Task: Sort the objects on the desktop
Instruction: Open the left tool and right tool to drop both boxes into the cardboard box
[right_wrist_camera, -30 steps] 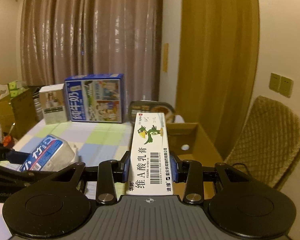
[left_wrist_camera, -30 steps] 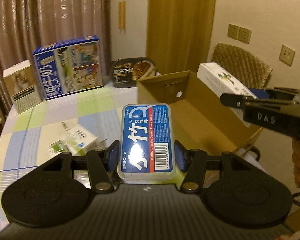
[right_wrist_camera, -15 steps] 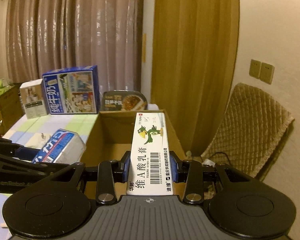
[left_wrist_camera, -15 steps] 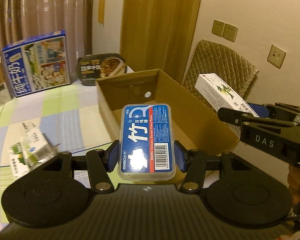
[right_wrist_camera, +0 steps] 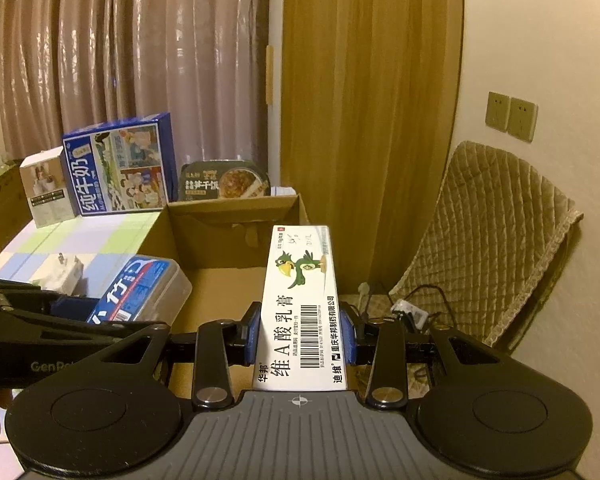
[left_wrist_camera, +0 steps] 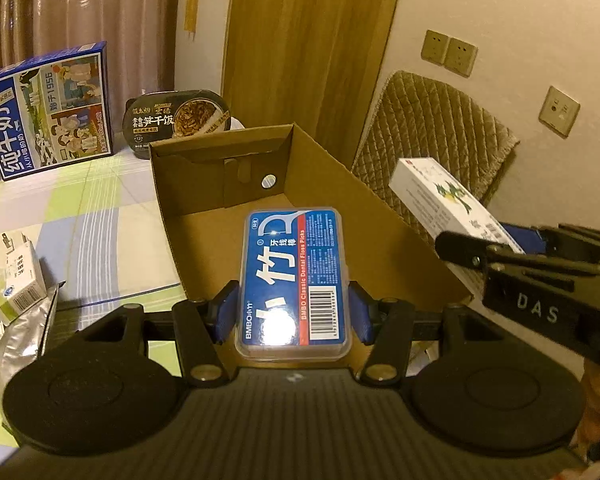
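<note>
My left gripper (left_wrist_camera: 292, 312) is shut on a blue floss pick box (left_wrist_camera: 292, 276) and holds it above the near part of an open cardboard box (left_wrist_camera: 204, 172). My right gripper (right_wrist_camera: 299, 334) is shut on a long white ointment box (right_wrist_camera: 300, 300) with a green parrot and holds it over the cardboard box's right side (right_wrist_camera: 220, 216). In the left wrist view the right gripper (left_wrist_camera: 540, 276) and its ointment box (left_wrist_camera: 440, 196) show at the right. In the right wrist view the left gripper (right_wrist_camera: 40, 312) and floss box (right_wrist_camera: 140, 288) show at the left.
A blue milk carton (left_wrist_camera: 48, 112) and a black instant rice bowl (left_wrist_camera: 176, 120) stand behind the cardboard box on the checked tablecloth (left_wrist_camera: 92, 224). Small medicine boxes (left_wrist_camera: 16, 276) and a silver pouch (left_wrist_camera: 24, 332) lie at the left. A padded chair (right_wrist_camera: 492, 248) stands right of the table.
Both grippers have moved with their boxes toward the cardboard box. The floss box now sits over the cardboard box's near part, and the cardboard box looks larger and closer in both views.
</note>
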